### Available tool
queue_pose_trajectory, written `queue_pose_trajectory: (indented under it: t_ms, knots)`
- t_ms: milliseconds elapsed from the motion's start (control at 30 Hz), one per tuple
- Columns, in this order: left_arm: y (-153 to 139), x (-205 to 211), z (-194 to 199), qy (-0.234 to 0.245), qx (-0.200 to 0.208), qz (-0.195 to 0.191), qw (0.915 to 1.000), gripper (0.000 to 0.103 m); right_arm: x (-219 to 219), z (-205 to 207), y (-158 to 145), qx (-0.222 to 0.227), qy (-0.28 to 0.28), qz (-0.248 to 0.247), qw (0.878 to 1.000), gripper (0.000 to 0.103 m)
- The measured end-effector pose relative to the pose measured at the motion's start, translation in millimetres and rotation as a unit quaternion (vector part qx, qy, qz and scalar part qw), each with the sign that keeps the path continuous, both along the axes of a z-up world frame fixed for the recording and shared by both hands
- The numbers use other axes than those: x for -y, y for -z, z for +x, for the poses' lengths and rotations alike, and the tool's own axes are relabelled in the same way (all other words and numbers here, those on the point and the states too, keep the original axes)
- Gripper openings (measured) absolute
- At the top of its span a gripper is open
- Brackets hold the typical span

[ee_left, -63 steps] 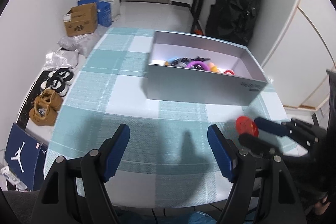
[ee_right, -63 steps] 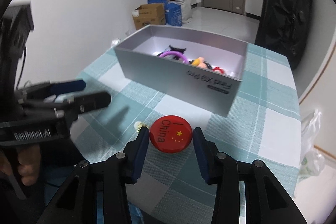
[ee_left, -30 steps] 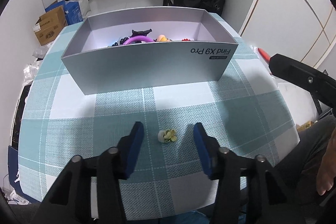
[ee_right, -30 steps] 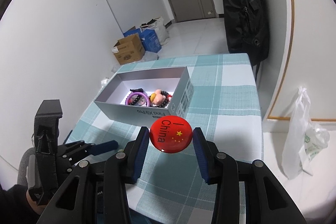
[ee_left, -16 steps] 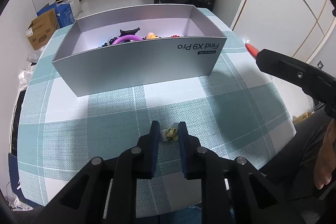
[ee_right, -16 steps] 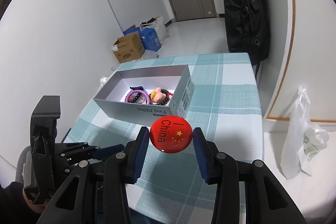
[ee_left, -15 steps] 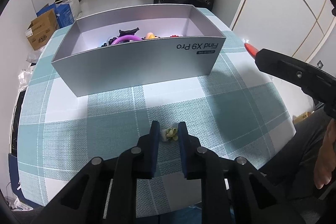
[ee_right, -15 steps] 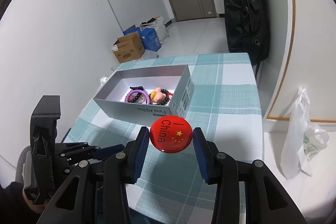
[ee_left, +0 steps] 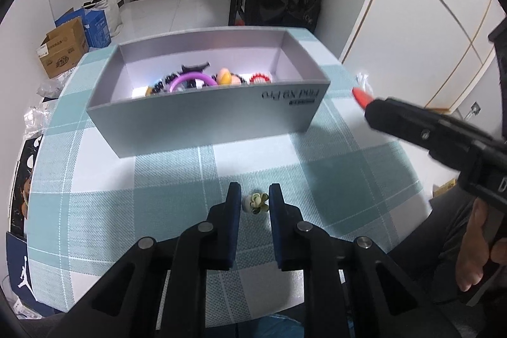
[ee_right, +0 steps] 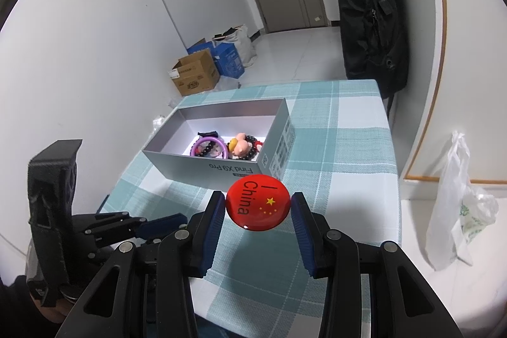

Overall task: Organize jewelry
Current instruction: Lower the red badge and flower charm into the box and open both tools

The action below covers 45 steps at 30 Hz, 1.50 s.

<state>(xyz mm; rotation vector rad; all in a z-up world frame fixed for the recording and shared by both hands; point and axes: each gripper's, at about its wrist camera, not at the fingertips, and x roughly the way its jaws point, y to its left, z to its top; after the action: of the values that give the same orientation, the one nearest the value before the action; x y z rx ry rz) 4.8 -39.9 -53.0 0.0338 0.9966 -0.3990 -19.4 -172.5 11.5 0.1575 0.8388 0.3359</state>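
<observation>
Since a second ago the left gripper (ee_left: 255,201) has drawn its blue fingers together; they now pinch the small green-and-white charm (ee_left: 255,202) on the checked tablecloth (ee_left: 133,179), just in front of the grey box (ee_left: 206,116) of trinkets. The right gripper (ee_right: 258,206), near the box's front corner, clamps the red China badge (ee_right: 258,201).

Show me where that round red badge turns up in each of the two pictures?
Left wrist view: only the red badge's edge shows, far right, past the box's right end.
Right wrist view: red badge at centre, between the hand-held gripper's blue fingers.
Shared landmark: the grey box of trinkets.
</observation>
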Motion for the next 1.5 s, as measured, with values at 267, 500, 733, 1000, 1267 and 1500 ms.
queue_pose_trajectory:
  t_ms: [267,500,733,1000,1267,1500]
  knots:
    - [-23.0,-17.3,15.4,-0.019,0.025,-0.055,0.998,0.013,-11.1,9.4,-4.8,0.003,-0.013,0.026,1.0,0.041]
    - [-37.7,-38.2,36.4,-0.047,0.044,-0.106,0.9923,0.013,-27.3,29.4,-8.4,0.005,-0.035,0.033,0.999,0.041]
    - [-38.9,-47.7,58.7,-0.061,0.046,-0.122,0.9896,0.013,-39.5,52.6,-11.4,0.006,-0.05,0.055,0.997,0.041]
    - [-40.0,-47.8,75.3,-0.058,0.045,-0.126,0.9893,0.013,-47.5,76.9,-9.8,-0.003,-0.057,0.069,0.996,0.041]
    - [-34.3,-50.9,90.7,-0.06,0.021,-0.129,0.9896,0.013,-42.2,97.1,-5.5,-0.02,-0.042,0.071,0.996,0.041]
    - [-25.9,-49.2,102.4,-0.078,0.012,-0.12,0.9896,0.013,-37.6,111.3,4.4,-0.041,-0.03,0.068,0.996,0.041]
